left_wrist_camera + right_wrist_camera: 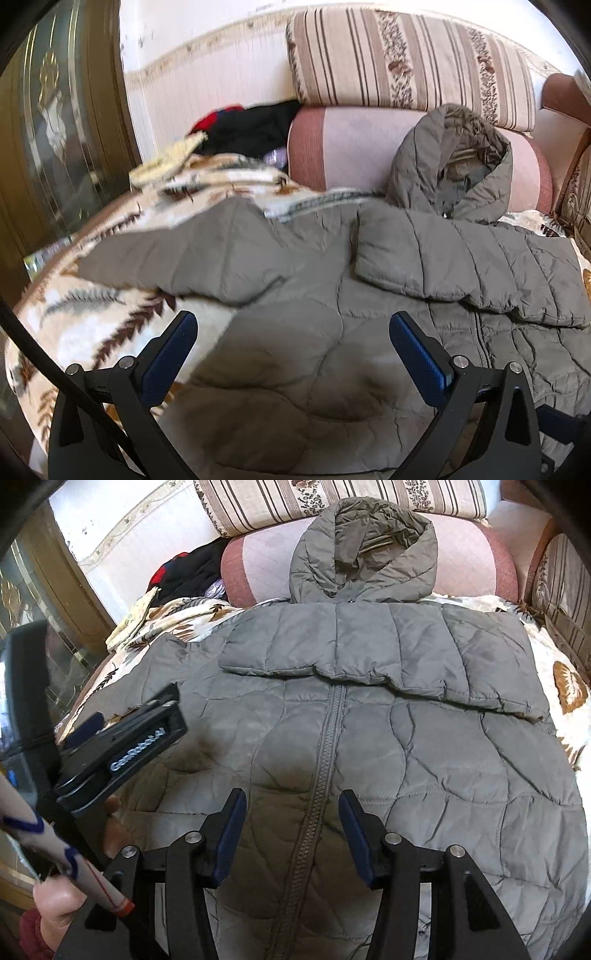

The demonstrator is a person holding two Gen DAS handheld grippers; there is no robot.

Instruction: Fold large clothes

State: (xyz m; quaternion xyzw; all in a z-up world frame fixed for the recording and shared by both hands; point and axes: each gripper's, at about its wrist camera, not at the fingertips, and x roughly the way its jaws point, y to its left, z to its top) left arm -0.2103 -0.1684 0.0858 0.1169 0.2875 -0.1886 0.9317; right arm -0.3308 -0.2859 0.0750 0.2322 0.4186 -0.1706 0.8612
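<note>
Lying zipper-up on the patterned blanket [565,686], the grey jacket [424,746] has one sleeve [369,650] folded across its chest, hood [364,550] propped against the bolster [469,554]; your right gripper [291,834] hangs half-wide and empty; your left gripper [293,350] gapes wide, holding nothing, facing the unfolded sleeve [192,254].

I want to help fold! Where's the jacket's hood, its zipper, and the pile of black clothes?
hood [364,554]: right wrist view, on its outer quilted side.
zipper [327,738]: right wrist view, midway down the closed front.
black clothes [255,127]: left wrist view, middle of the dark heap beside the pink bolster.
</note>
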